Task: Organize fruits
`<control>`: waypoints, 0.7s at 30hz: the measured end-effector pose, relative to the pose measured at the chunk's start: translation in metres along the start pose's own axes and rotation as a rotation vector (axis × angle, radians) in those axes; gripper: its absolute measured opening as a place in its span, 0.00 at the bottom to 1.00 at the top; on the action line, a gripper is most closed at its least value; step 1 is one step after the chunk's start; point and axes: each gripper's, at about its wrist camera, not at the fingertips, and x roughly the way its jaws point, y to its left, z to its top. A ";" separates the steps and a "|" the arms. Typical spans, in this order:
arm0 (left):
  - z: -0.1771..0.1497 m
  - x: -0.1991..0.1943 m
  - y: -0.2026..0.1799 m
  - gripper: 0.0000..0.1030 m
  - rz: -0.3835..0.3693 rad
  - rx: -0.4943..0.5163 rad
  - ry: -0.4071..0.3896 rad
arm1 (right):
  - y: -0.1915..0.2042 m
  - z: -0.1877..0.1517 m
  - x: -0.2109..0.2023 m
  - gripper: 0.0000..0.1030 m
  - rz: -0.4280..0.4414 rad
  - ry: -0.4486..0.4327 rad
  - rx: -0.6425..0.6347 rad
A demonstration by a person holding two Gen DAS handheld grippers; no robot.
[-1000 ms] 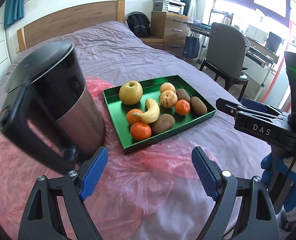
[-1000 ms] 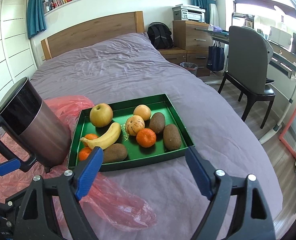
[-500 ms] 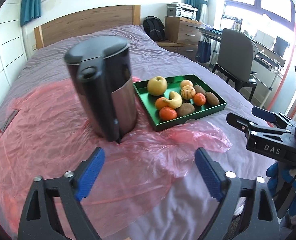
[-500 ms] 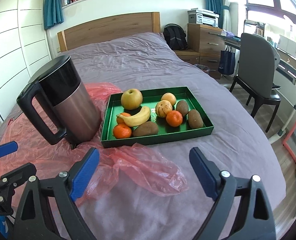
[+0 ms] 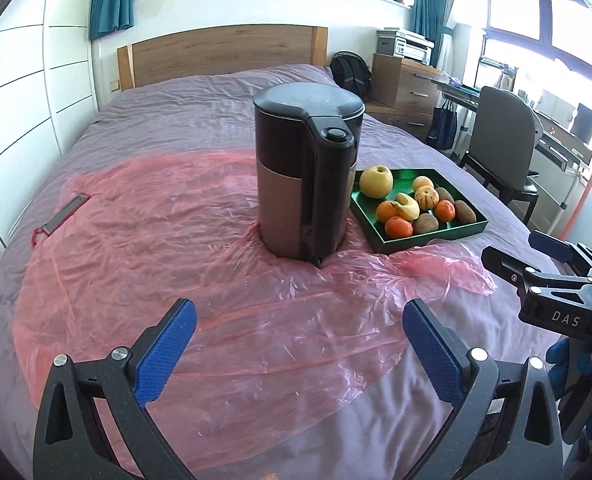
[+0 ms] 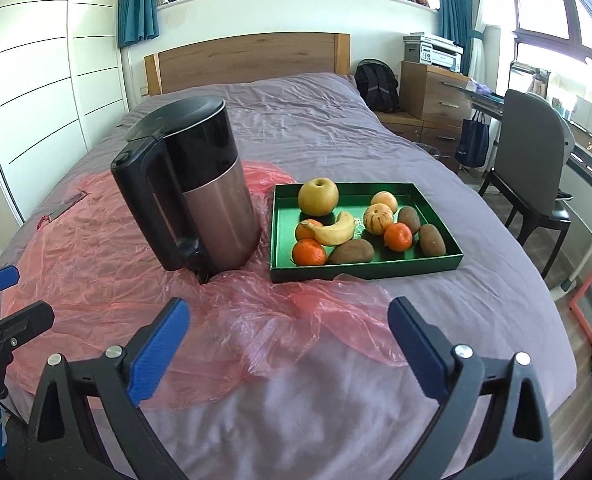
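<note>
A green tray [image 6: 367, 268] lies on the bed and holds a yellow apple [image 6: 318, 196], a banana [image 6: 335, 230], several oranges [image 6: 309, 252] and brown kiwis [image 6: 350, 251]. The same tray [image 5: 447, 234] sits right of centre in the left wrist view. My left gripper [image 5: 299, 320] hovers over the pink plastic, well short of the fruit; its jaws are opening and nothing is between them. My right gripper [image 6: 289, 316] is open and empty, in front of the tray; it also shows at the right edge of the left wrist view as the right gripper [image 5: 507, 245].
A black and copper kettle [image 6: 212, 200] stands upright just left of the tray on a crumpled pink plastic sheet [image 5: 156, 232]. A flat dark tool with a red loop [image 5: 62, 216] lies far left. A chair [image 6: 535, 140] and desk stand beside the bed's right edge.
Both grippers have drawn back from the kettle and tray, which now look smaller and farther off. The left view has swung so the kettle sits at centre. The left jaws have widened.
</note>
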 end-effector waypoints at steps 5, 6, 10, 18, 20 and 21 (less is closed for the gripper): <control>-0.008 -0.006 0.022 0.99 0.019 -0.045 -0.011 | 0.020 -0.004 -0.004 1.00 0.013 -0.011 -0.015; -0.010 -0.006 0.026 0.99 0.026 -0.052 -0.012 | 0.023 -0.004 -0.004 1.00 0.015 -0.012 -0.019; -0.016 -0.006 0.041 0.99 0.060 -0.072 -0.011 | 0.038 -0.005 -0.005 1.00 0.027 -0.018 -0.043; -0.026 -0.006 0.056 0.99 0.189 -0.072 -0.025 | 0.057 -0.011 -0.003 1.00 0.047 -0.015 -0.075; -0.028 -0.005 0.056 0.99 0.207 -0.062 -0.026 | 0.058 -0.013 -0.002 1.00 0.046 -0.011 -0.079; -0.029 -0.005 0.056 0.99 0.207 -0.055 -0.028 | 0.057 -0.014 -0.002 1.00 0.044 -0.012 -0.077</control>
